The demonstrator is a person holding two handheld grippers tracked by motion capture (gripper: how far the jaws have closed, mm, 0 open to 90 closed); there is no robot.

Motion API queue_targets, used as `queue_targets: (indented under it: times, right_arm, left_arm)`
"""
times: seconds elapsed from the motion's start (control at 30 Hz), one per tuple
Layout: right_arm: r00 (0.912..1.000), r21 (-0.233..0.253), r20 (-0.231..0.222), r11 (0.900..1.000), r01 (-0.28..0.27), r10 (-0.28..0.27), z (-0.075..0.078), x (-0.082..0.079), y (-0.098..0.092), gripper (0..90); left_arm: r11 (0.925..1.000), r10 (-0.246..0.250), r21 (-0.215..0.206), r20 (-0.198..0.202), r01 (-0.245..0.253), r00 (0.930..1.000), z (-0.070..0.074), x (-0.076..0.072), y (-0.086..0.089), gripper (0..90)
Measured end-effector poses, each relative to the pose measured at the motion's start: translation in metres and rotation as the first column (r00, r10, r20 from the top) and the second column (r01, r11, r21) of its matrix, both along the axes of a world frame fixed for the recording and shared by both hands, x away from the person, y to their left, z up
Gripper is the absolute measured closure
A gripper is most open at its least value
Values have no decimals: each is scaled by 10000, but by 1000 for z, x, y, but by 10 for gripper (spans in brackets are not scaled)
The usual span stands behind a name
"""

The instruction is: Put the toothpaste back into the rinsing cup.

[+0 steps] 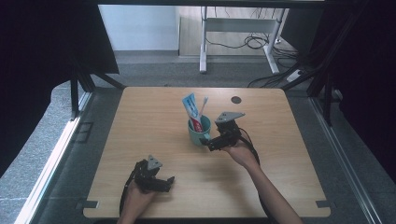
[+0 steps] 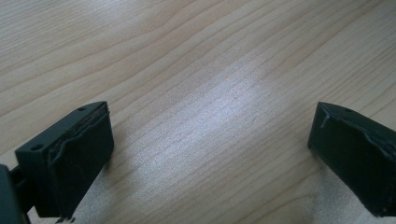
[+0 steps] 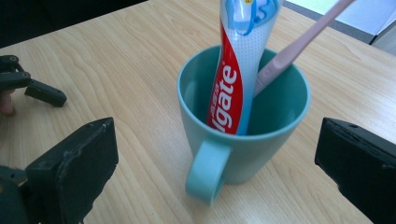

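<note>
A teal mug (image 3: 243,135) stands upright near the middle of the wooden surface (image 1: 140,135), holding a toothpaste tube (image 3: 236,70) and a pink toothbrush (image 3: 299,42) — its handle faces the right claw (image 1: 208,141), spread wide just beside it. The left claw (image 1: 164,182), also wide, rests empty near the surface's near edge.

Matt wood-grain table (image 1: 140,140); smooth glossy plastic mug (image 3: 243,140); matt black jaws.
</note>
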State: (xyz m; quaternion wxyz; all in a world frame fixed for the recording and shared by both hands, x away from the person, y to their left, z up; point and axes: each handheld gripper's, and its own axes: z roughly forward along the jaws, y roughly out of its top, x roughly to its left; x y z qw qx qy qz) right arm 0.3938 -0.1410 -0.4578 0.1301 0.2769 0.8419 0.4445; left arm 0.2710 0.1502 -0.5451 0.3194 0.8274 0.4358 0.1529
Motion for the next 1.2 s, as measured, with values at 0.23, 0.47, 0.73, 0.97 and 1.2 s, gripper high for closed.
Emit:
queue_targets:
  times: [0.23,0.47,0.73,0.97,1.2]
  right_arm:
    - [10000,-25,33,10000,82,-82,0,-7,-12,0]
    - [9999,-66,38,9998,167,-167,-1,-13,-21,3]
    - [9998,-107,5,9997,206,-206,-4,-18,-28,11]
    - [9998,-168,-2,9996,205,-205,-7,-25,-35,17]
    - [9997,-121,-58,9997,227,-228,-11,-33,-43,18]
  left_arm:
    - [10000,-35,24,17,35,10000,0,0,0,3]
    - [10000,0,-6,22,0,10000,0,0,0,3]
    - [10000,4,-4,21,-4,10000,0,0,0,3]
    - [10000,1,-3,28,-1,10000,0,0,0,3]
    - [10000,-21,13,39,21,10000,0,0,0,3]
